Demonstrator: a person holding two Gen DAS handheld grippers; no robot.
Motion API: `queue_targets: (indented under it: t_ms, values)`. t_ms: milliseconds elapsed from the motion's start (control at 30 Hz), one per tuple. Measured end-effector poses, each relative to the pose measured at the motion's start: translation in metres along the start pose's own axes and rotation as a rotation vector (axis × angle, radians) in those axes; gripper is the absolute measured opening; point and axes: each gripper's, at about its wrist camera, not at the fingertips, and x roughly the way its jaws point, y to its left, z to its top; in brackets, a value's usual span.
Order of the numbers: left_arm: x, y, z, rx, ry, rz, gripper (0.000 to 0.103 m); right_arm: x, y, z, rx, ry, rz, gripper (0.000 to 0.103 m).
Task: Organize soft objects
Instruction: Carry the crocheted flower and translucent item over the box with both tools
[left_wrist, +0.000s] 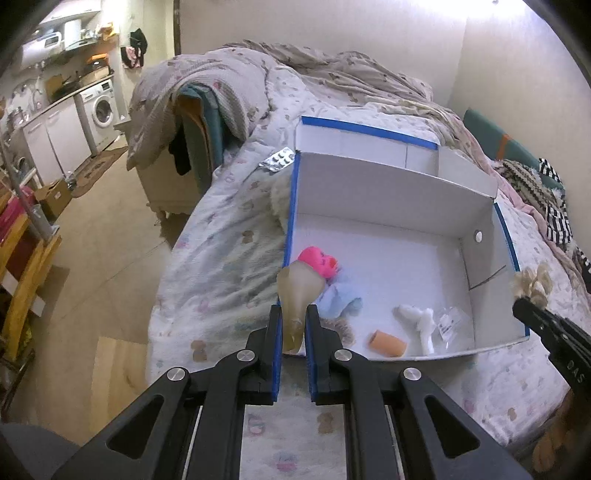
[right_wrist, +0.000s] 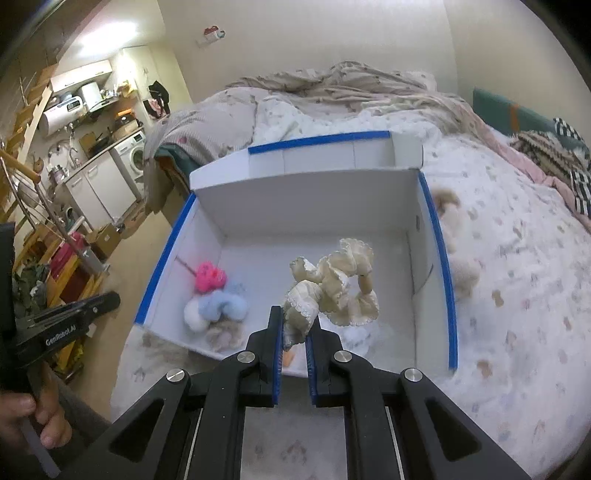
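A white box with blue-taped rims (left_wrist: 388, 184) (right_wrist: 295, 206) lies open on the bed. My left gripper (left_wrist: 294, 314) is shut on a beige translucent soft piece (left_wrist: 301, 288), held over the box's near left corner. My right gripper (right_wrist: 295, 315) is shut on a cream frilly scrunchie (right_wrist: 340, 284), held above the box; its tip and the scrunchie also show in the left wrist view (left_wrist: 532, 284). Inside the box lie a pink plush (left_wrist: 317, 260) (right_wrist: 208, 277), a light blue fluffy item (left_wrist: 340, 299) (right_wrist: 225, 304), an orange tube (left_wrist: 388, 343) and a white soft piece (left_wrist: 417, 319).
A blister pack (left_wrist: 279, 160) lies on the bed beside the box's far left corner. A beige fluffy item (right_wrist: 454, 236) lies on the bed right of the box. A rumpled duvet (left_wrist: 332, 74) fills the far bed. The bed's left edge drops to the floor (left_wrist: 103, 240).
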Motion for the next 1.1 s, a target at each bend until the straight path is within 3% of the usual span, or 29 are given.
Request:
queue_targets:
  t_ms: [267, 500, 633, 767, 1100]
  values:
    - [0.012, -0.019, 0.034, 0.08, -0.036, 0.01, 0.01, 0.024, -0.012, 0.021, 0.026, -0.003, 0.004, 0.013]
    - [0.038, -0.034, 0.05, 0.128, -0.022, 0.009, 0.01, 0.048, -0.011, 0.03, -0.004, 0.014, -0.016, 0.013]
    - [0.066, -0.042, 0.042, 0.165, 0.02, -0.029, 0.011, 0.063, -0.011, 0.031, -0.007, 0.048, -0.022, 0.013]
    - [0.092, -0.042, 0.027, 0.128, 0.075, -0.039, 0.011, 0.074, -0.011, 0.023, 0.001, 0.094, -0.014, 0.013]
    - [0.112, -0.047, 0.023, 0.121, 0.115, -0.067, 0.013, 0.111, -0.005, 0.003, -0.012, 0.255, -0.01, 0.013]
